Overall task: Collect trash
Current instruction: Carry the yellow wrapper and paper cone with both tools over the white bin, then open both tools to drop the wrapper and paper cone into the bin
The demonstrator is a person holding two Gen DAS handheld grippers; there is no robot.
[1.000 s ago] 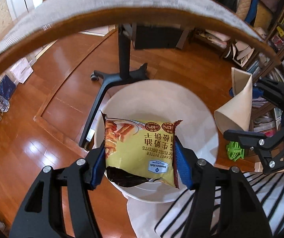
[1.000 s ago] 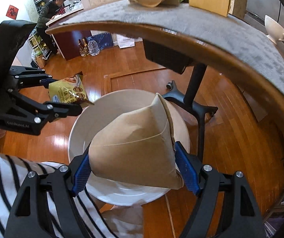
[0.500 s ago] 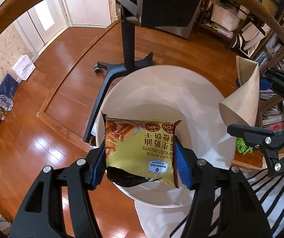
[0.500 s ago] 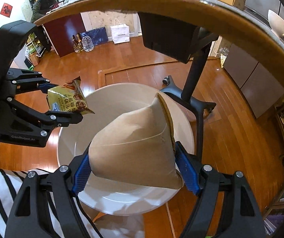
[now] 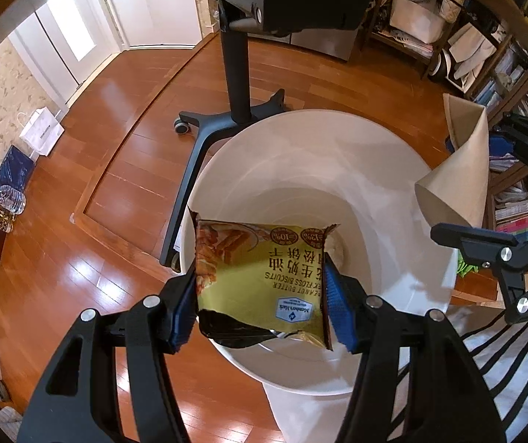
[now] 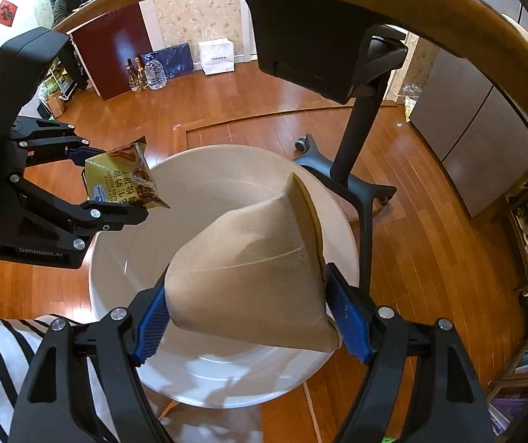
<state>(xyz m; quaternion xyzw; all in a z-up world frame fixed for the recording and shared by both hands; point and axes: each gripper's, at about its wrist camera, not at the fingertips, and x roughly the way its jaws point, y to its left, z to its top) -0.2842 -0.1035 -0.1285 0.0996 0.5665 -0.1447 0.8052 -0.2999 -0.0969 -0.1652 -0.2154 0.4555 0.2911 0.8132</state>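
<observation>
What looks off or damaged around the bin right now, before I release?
Nothing spilled. The yellow snack wrapper in the left gripper is torn open along its near edge. The brown paper cone in the right gripper is squashed. Both hang over the white bin.

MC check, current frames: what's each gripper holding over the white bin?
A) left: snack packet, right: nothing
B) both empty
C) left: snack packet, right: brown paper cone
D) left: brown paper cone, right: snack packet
C: the left gripper is shut on the yellow snack packet, and the right gripper is shut on the brown paper cone, both above the white bin.
</observation>
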